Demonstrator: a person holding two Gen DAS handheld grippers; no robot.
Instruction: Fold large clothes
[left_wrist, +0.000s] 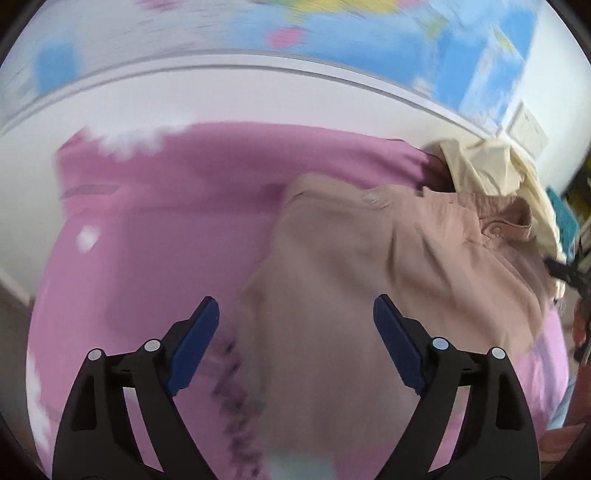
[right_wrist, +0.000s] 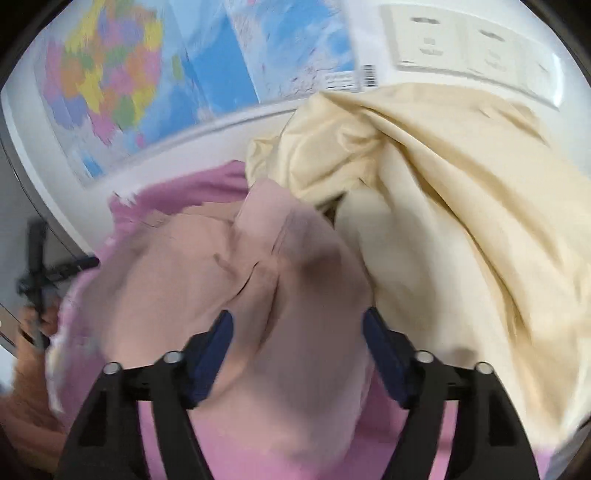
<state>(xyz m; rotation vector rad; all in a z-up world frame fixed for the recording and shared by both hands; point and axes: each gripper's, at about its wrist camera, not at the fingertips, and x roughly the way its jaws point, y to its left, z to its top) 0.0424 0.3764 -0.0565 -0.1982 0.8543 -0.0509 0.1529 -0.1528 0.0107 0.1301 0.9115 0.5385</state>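
Left wrist view showed the left tongs (left_wrist: 295, 325) spread open above a beige shirt (left_wrist: 369, 277) lying crumpled on a pink sheet (left_wrist: 166, 221). The right tongs (right_wrist: 297, 341) also gaped, empty, over that shirt, a cream garment (right_wrist: 443, 221) heaped just beside it.

I'm seeing colourful map (right_wrist: 110, 92) hanging on wall, white switch panel (right_wrist: 454, 40) sitting right of map.

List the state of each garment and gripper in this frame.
Dusty-pink button shirt: crumpled, unfolded, lying on the pink sheet.
Cream fabric garment: heaped, unfolded, beside the shirt.
Pink sheet: spread flat.
Left gripper: jaws open, empty.
Right gripper: jaws open, over the shirt.
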